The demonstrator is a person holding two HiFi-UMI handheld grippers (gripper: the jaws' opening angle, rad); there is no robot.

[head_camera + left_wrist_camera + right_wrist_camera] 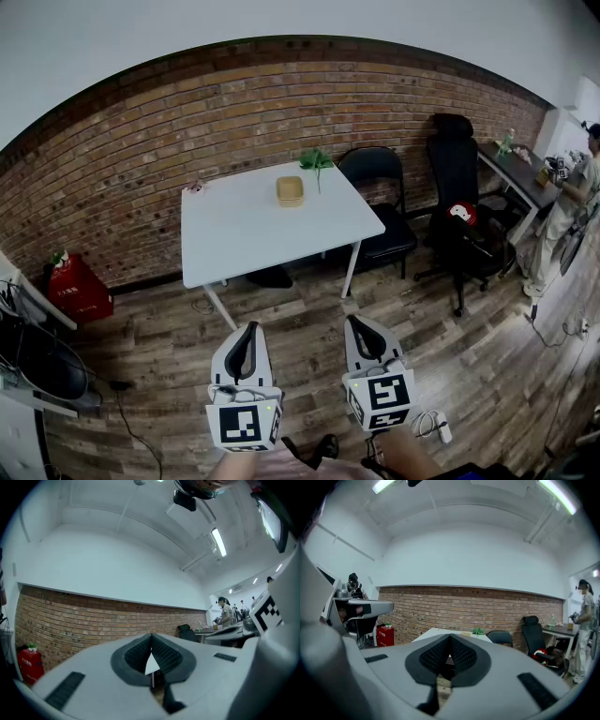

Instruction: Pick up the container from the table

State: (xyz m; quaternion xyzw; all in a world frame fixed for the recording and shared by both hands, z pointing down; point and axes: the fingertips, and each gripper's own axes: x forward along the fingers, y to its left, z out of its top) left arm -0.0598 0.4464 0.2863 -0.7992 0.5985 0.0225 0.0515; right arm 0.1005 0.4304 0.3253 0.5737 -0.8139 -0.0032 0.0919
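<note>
A tan square container (290, 190) sat on the white surface (234, 234) (beside a green plant (316, 159)), well apart from the left tool (250, 330) and right tool (356, 323), both pressed together.

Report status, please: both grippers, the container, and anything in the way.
Left gripper and right gripper shut, empty, far short of table. Container untouched near its far edge. Plant close beside it.
</note>
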